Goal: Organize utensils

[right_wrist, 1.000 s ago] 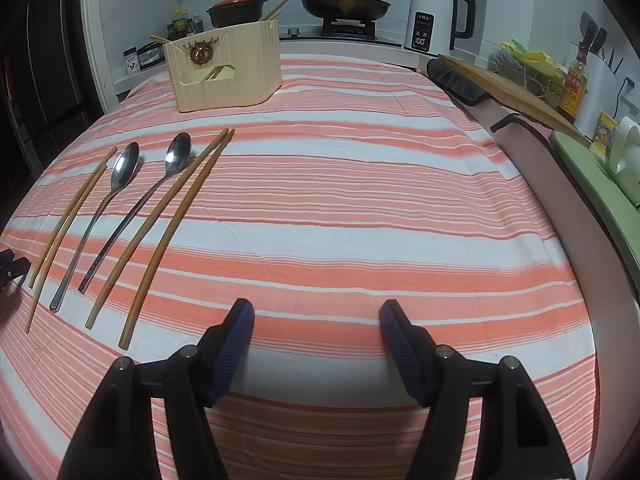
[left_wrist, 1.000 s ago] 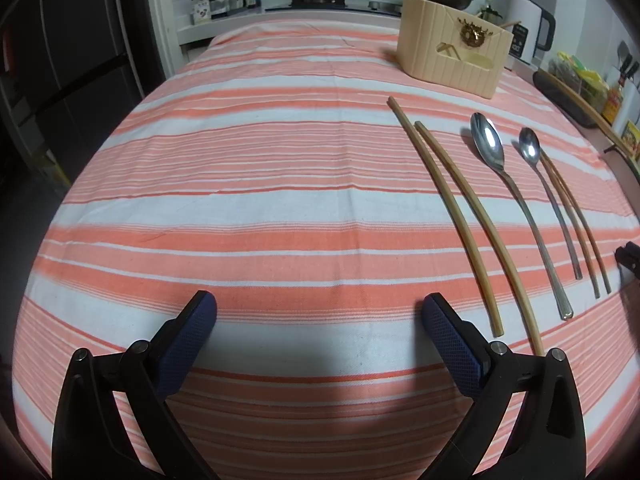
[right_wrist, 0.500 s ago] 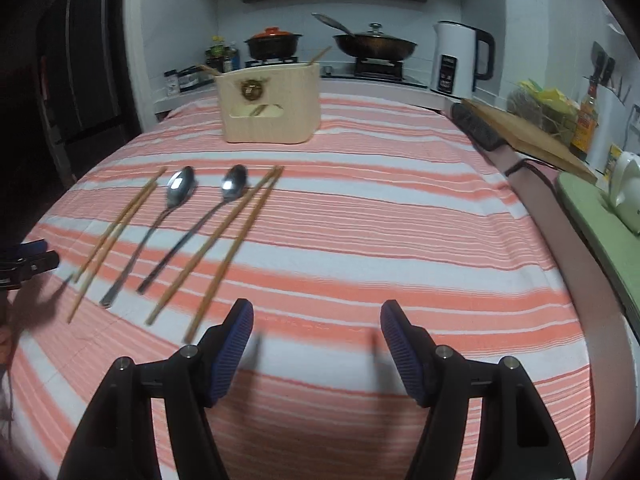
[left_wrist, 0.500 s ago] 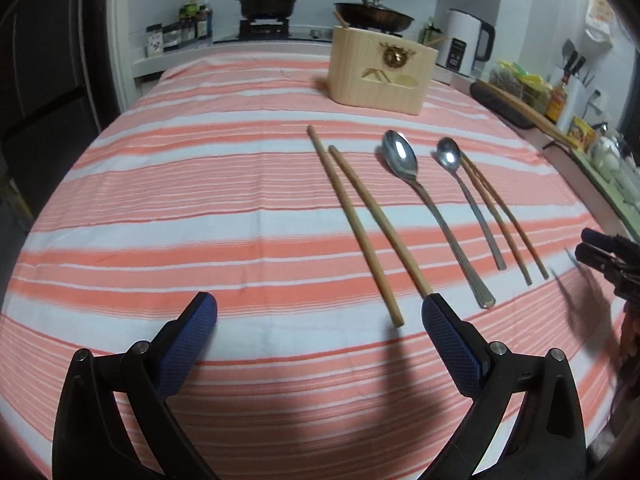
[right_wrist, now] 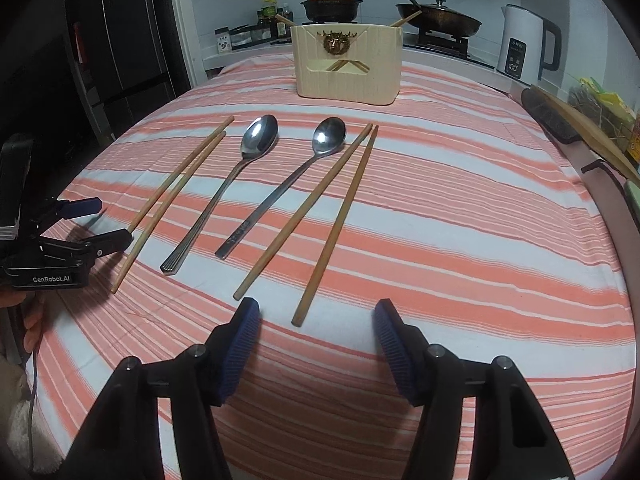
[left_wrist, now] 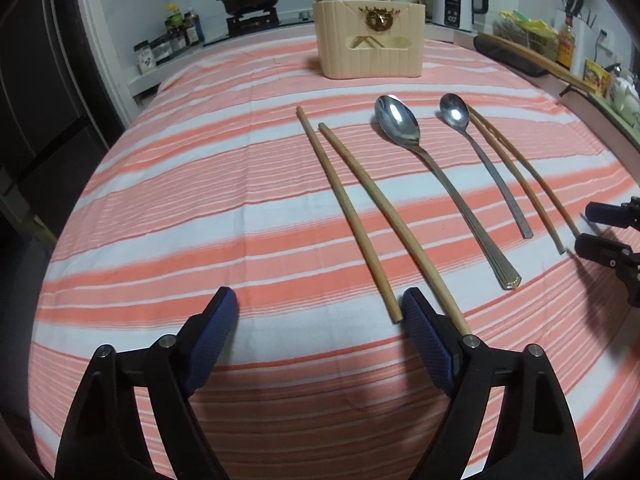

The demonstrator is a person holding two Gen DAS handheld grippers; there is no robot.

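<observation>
While both jaws stand apart and empty, two bamboo chopstick pairs point(right_wrist: 320, 208) and two steel spoons point(right_wrist: 256, 148) lie in a row ahead of the left gripper point(left_wrist: 320, 320) and right gripper point(right_wrist: 316, 328), holder point(right_wrist: 347, 65) beyond.

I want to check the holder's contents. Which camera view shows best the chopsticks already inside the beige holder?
The right wrist view: through the beige holder's front window, crossed chopsticks show clearly, with tips above the rim. In the left wrist view the holder is visible, but its window shows only pale shapes.
</observation>
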